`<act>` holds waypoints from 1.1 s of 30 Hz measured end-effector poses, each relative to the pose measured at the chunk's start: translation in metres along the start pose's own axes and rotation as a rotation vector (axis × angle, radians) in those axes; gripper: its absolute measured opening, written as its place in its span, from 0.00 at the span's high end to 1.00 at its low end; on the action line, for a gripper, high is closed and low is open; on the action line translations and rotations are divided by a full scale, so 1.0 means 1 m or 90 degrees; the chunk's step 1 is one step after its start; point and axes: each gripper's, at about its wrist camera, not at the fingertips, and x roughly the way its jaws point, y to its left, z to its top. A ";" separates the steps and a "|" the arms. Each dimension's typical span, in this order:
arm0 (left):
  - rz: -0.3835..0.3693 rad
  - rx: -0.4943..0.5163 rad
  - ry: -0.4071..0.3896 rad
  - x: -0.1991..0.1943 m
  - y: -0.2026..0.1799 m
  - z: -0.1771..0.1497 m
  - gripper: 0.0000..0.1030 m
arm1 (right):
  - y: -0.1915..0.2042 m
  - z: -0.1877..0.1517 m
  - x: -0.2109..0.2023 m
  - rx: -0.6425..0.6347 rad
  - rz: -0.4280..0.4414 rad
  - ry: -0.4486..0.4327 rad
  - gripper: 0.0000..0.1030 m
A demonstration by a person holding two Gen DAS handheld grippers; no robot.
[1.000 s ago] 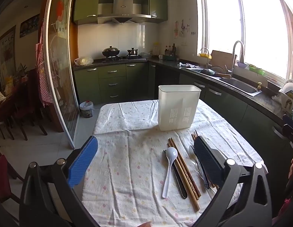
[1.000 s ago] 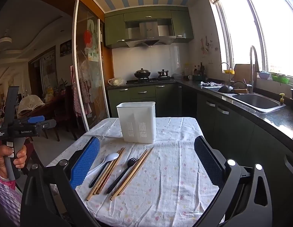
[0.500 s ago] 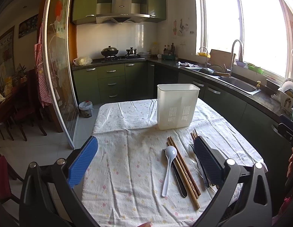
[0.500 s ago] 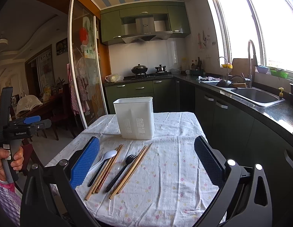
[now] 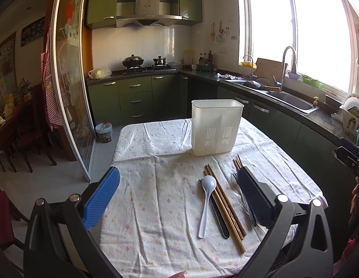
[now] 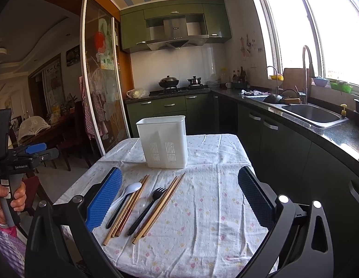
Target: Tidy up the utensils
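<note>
A white slotted utensil holder (image 5: pixel 216 127) (image 6: pixel 164 142) stands upright on the cloth-covered table (image 5: pixel 156 208) (image 6: pixel 214 220). In front of it lie a white spoon (image 5: pixel 206 205) (image 6: pixel 129 191), wooden chopsticks (image 5: pixel 224 205) (image 6: pixel 159 206), a black fork (image 6: pixel 147 209), a black utensil (image 5: pixel 217 217) and a clear plastic spoon (image 6: pixel 139 217). My left gripper (image 5: pixel 177 199) is open and empty above the table, left of the utensils. My right gripper (image 6: pixel 179 199) is open and empty above them. The left gripper also shows at the left edge of the right wrist view (image 6: pixel 33 151).
Green kitchen cabinets and a dark counter with a sink (image 6: pixel 311 113) run along the right. A glass sliding door (image 5: pixel 70 88) stands at the left. Chairs and a dining table (image 6: pixel 52 129) are beyond it.
Both grippers have shifted slightly closer to the table; the holder and utensils have not moved. Both stay open.
</note>
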 end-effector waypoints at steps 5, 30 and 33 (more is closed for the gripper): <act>0.002 -0.003 0.000 -0.001 0.004 -0.001 0.06 | -0.001 0.001 0.000 0.000 -0.002 -0.002 0.04; -0.001 -0.002 -0.001 -0.001 0.003 -0.003 0.06 | -0.002 0.001 0.000 -0.002 -0.009 -0.002 0.04; 0.000 -0.002 -0.001 -0.001 0.003 -0.003 0.06 | -0.002 0.001 0.001 -0.002 -0.009 -0.001 0.04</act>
